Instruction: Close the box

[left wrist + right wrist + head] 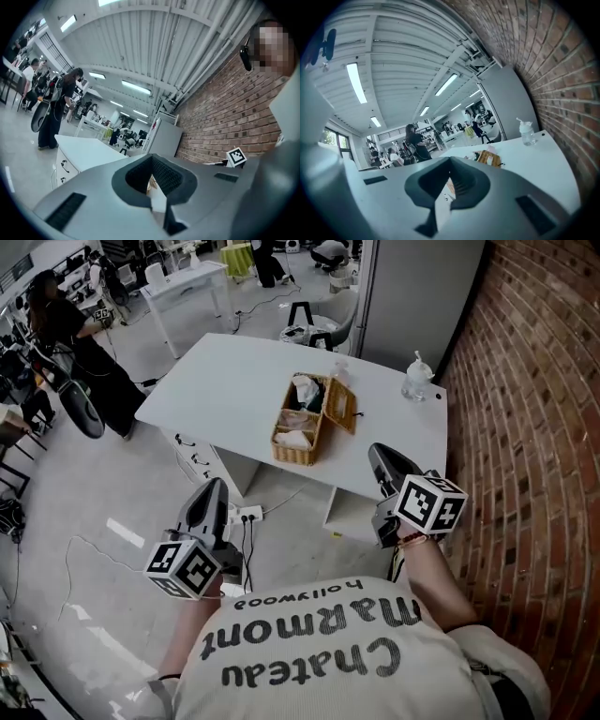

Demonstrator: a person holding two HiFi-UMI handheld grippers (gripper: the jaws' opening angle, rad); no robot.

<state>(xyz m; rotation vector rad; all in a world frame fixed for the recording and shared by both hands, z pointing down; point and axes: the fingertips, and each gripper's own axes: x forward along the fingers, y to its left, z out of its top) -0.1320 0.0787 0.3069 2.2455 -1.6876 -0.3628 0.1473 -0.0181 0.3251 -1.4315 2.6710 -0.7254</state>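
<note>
A wicker box point(298, 432) stands on the white table point(225, 381), with its hinged lid point(340, 405) tilted open on the right side. White and pink items fill its compartments. Both grippers hover short of the table's near edge, over the floor and well apart from the box. My left gripper point(213, 487) is at the lower left, its jaws together on nothing. The right gripper point(380, 456) is also shut and empty, and it points toward the table. In the right gripper view the box point(489, 158) shows beyond the closed jaws point(440, 199). The left gripper view shows closed jaws point(152, 200) too.
A clear pump bottle point(417, 381) stands at the table's far right corner, close to the brick wall point(534, 427). A power strip point(246, 515) and cables lie on the floor under the table's near edge. A person in black point(80, 343) stands far left.
</note>
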